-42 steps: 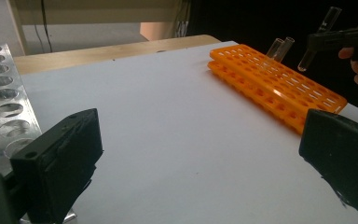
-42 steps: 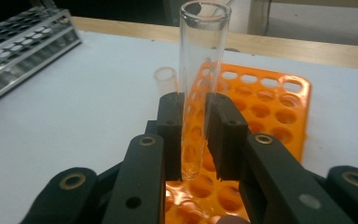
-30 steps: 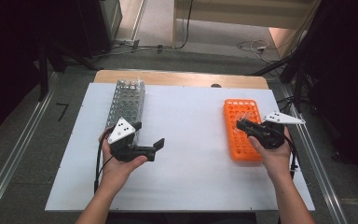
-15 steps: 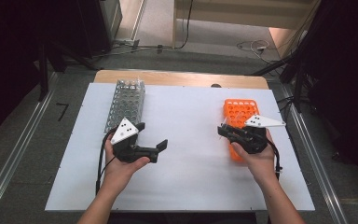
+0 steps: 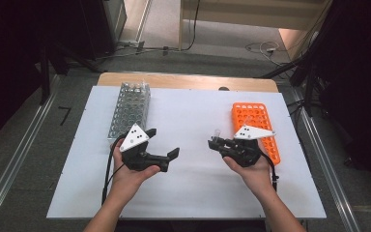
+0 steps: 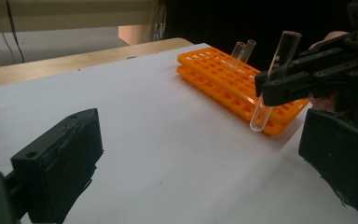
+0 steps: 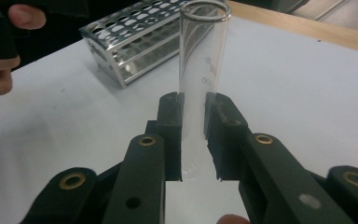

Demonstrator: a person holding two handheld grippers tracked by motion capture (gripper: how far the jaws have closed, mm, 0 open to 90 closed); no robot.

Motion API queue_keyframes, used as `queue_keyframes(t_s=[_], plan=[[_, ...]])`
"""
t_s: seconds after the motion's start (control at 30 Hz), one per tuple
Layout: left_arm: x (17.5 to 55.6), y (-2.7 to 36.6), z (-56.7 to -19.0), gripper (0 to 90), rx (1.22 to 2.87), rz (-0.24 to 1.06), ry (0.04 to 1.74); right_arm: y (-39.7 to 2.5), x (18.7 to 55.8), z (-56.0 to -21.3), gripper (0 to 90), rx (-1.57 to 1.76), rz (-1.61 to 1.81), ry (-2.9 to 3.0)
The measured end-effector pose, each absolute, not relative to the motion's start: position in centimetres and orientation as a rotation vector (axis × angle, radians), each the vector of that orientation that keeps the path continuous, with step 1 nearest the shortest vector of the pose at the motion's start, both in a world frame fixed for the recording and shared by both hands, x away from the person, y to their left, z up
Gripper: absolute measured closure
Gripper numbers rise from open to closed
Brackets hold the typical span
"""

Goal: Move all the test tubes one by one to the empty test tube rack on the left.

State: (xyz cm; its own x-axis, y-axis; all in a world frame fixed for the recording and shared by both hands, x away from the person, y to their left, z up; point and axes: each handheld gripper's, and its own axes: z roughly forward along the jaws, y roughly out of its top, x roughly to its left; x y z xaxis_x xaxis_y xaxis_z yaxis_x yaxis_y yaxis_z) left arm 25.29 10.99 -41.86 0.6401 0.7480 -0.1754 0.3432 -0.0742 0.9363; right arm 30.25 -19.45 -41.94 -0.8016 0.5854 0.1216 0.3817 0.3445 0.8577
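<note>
A clear glass test tube [image 7: 200, 70] stands upright between my right gripper's [image 7: 193, 135] jaws, which are shut on it. In the high view that right gripper [image 5: 214, 143] hovers over the white table, left of the orange rack [image 5: 261, 116], with the test tube's [image 5: 217, 132] rim just above it. My left gripper [image 5: 163, 142] is open and holds nothing, near the front end of the metal rack [image 5: 130, 108]. In the left gripper view the held test tube [image 6: 272, 79] hangs in front of the orange rack [image 6: 223, 79], which holds two more tubes [image 6: 242, 49].
The white table top [image 5: 188, 183] ends in a wooden strip [image 5: 183, 81] at the far edge. The metal rack [image 7: 140, 37] lies ahead of the right gripper, with a person's hand [image 7: 0, 46] to its left. Dark floor and rails flank the table.
My right gripper has moved left, away from the orange rack toward the table's middle, carrying the test tube. The left gripper has shifted slightly right.
</note>
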Motion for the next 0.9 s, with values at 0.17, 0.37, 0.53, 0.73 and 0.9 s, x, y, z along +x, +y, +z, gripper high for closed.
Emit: queue_keyframes(t_s=[0.17, 0.37, 0.53, 0.73, 0.9], plan=[[25.1, 10.4, -41.8, 0.0, 1.682, 0.414, 0.885, -18.3, 29.7, -42.2, 74.1, 0.833, 1.441, 2.435], [24.9, 9.6, -41.7, 0.0, 1.697, 0.400, 0.861, -17.3, 29.1, -42.4, 74.1, 0.798, 1.443, 2.468], [24.7, 9.0, -41.7, 0.0, 1.704, 0.384, 0.845, -16.3, 28.5, -42.7, 74.1, 0.752, 1.432, 2.500], [24.6, 8.6, -41.7, 2.1, 1.708, 0.361, 0.825, -15.2, 27.9, -43.0, 74.1, 0.707, 1.421, 2.530], [24.4, 8.3, -41.7, 7.0, 1.697, 0.360, 0.811, -14.4, 27.5, -43.1, 74.1, 0.681, 1.425, 2.551]])
